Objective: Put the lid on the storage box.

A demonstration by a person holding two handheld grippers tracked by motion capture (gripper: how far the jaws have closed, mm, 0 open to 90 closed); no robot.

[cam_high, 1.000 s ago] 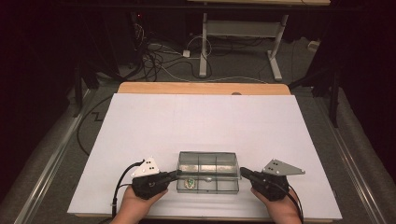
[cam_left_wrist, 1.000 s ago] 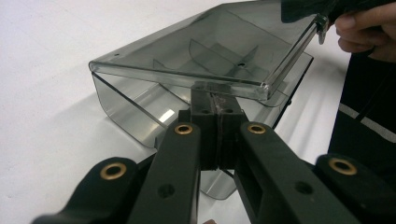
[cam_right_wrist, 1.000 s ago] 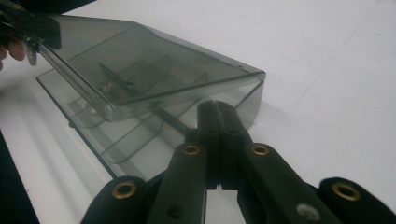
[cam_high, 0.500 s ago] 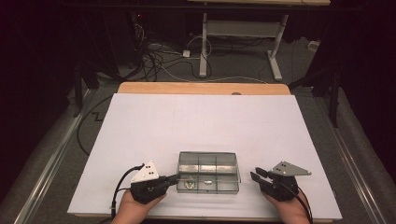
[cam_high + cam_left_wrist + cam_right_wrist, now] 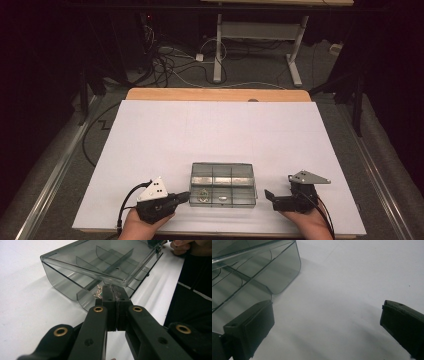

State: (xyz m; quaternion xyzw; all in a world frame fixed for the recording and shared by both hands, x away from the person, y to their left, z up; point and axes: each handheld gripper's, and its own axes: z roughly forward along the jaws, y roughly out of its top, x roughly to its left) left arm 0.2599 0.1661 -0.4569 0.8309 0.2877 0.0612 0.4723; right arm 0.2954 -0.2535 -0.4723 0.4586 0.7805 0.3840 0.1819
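Observation:
A smoky clear compartment box (image 5: 222, 184) sits near the table's front edge. Its lid (image 5: 100, 262) stands slightly raised above the base. A small silvery piece (image 5: 98, 293) lies in a front compartment, and another small piece (image 5: 223, 198) lies in the middle one. My left gripper (image 5: 184, 196) is shut with nothing seen between its fingers. Its tip (image 5: 112, 288) rests at the box's front left corner, just under the lid's edge. My right gripper (image 5: 269, 194) is wide open to the right of the box (image 5: 262, 272), apart from it, with bare table between its fingers (image 5: 249, 325).
The white table top (image 5: 215, 130) stretches far beyond the box, with a wooden strip (image 5: 215, 94) at its far edge. Behind it, a desk frame and cables (image 5: 200, 55) lie on the floor. A person's dark clothing (image 5: 195, 290) is close on the near side.
My right gripper has pulled away from the box's right end, moved right and opened. The left gripper has stayed at the box's left front corner.

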